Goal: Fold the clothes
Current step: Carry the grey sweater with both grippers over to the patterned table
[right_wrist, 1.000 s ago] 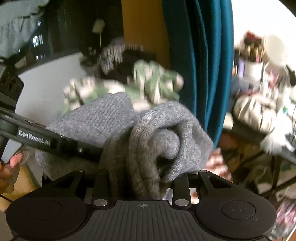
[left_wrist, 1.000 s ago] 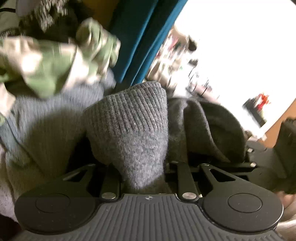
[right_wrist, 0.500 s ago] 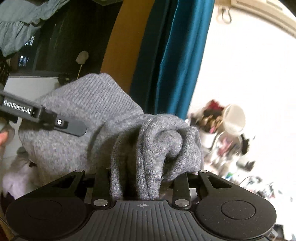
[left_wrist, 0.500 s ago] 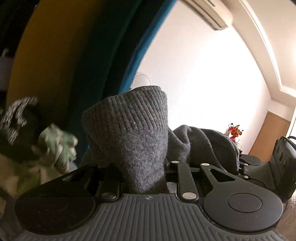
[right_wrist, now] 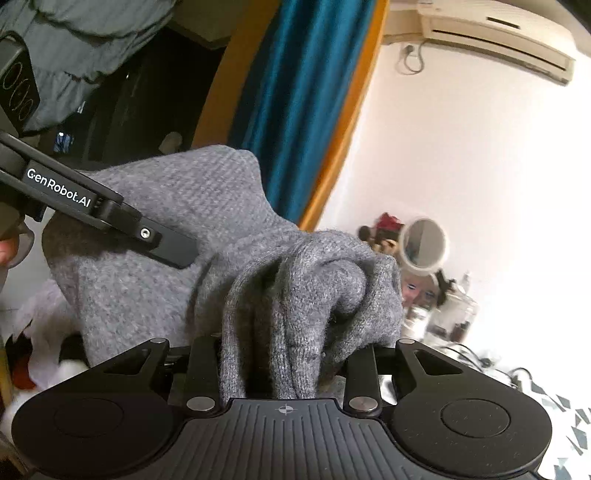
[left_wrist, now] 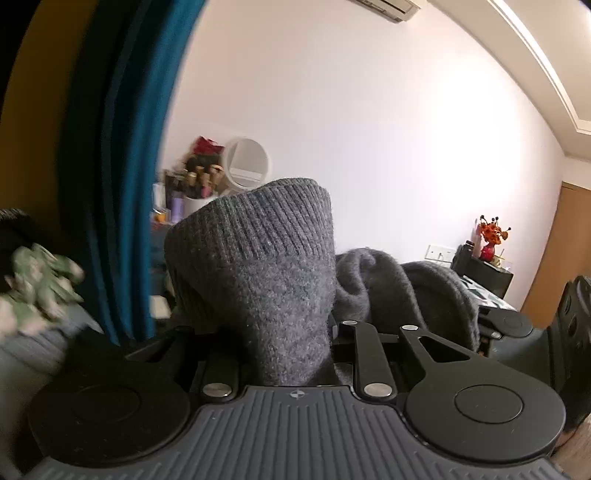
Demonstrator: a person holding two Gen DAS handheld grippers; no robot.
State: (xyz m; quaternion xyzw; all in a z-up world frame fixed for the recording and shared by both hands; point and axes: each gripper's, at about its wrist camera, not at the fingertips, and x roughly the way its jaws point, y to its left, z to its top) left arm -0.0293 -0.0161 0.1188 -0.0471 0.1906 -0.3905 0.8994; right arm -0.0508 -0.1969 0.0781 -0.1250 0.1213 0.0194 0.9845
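White wall (left_wrist: 369, 147) fills the room behind both grippers, but the things up close come first.

Nearest in the left view, the left gripper (left_wrist: 291, 332) has its fingers squeezed tight on a grey sweater (left_wrist: 258, 288). The ribbed edge of the sweater stands up between the fingers and hides their tips. More of the grey wool bunches up just to the right, and past it sits part of the right gripper (left_wrist: 517, 328).

Nearest in the right view, the right gripper (right_wrist: 284, 354) is also closed tight on the sweater (right_wrist: 303, 295), on a thick twisted bunch of it. The wool runs off to the left, where one black finger (right_wrist: 110, 214) of the left gripper presses on it. A bit of a hand (right_wrist: 7, 251) shows at the left edge.

Farther back hangs a blue curtain (left_wrist: 122, 184), with a blurry green and white cloth (left_wrist: 37, 291) low on its left. Beyond the curtain are a round mirror (left_wrist: 245, 162) and some bottles (left_wrist: 192, 184). Red flowers (left_wrist: 491, 236) stand far off to the right. High on the wall is an air conditioner (right_wrist: 495, 33).
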